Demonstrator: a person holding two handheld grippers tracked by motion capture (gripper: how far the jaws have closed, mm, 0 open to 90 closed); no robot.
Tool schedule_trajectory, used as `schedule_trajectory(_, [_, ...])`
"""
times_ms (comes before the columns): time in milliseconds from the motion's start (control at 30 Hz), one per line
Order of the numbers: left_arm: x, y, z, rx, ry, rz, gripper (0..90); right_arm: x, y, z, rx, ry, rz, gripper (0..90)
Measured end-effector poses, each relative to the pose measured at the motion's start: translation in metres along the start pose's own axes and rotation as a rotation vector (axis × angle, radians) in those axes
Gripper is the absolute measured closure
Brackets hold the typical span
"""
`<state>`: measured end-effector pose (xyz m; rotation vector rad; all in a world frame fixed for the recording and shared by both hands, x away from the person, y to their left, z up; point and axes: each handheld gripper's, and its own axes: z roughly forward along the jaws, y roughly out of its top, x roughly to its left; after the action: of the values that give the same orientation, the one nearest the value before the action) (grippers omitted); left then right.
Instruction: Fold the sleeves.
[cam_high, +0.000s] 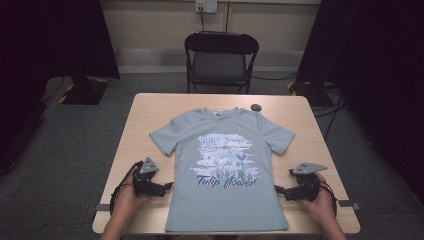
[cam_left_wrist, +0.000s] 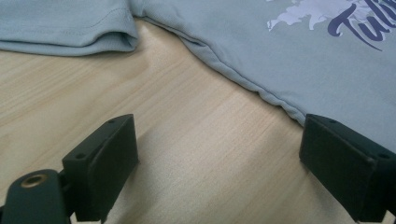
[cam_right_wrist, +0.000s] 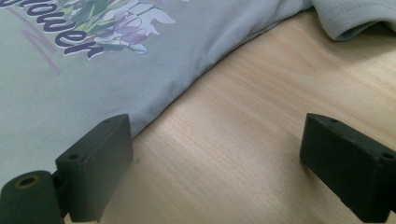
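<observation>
A pale grey-blue T-shirt (cam_high: 225, 165) printed with "Tulip flower" lies flat, front up, on the wooden table (cam_high: 140, 115), collar toward the far edge. My left gripper (cam_high: 170, 186) rests at the shirt's left side seam, jaws wide apart. In the left gripper view the left gripper (cam_left_wrist: 219, 163) is over bare wood, with the shirt's side hem (cam_left_wrist: 261, 91) and sleeve (cam_left_wrist: 70, 32) just ahead. My right gripper (cam_high: 276, 189) sits at the right side seam, open too. In the right gripper view the right gripper (cam_right_wrist: 215, 163) has the shirt edge (cam_right_wrist: 177, 93) by one jaw.
A small dark round object (cam_high: 256, 107) lies on the table near the far edge, right of the collar. A black folding chair (cam_high: 220, 60) stands beyond the table. Bare wood (cam_high: 315, 145) flanks the shirt on both sides.
</observation>
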<state>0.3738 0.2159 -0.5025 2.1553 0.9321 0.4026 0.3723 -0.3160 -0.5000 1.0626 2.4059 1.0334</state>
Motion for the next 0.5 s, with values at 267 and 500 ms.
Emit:
schedule_trajectory(267, [0.0002,0.0,0.0001,0.0,-0.004,0.0,10.9,-0.0015,-0.0005,-0.0013,-0.01,-0.004,0.016,12.2])
schedule_trajectory(500, [0.0002,0.0,0.0001,0.0,-0.004,0.0,10.8,-0.0075,0.0002,-0.0044,-0.008,-0.028,0.044,13.8])
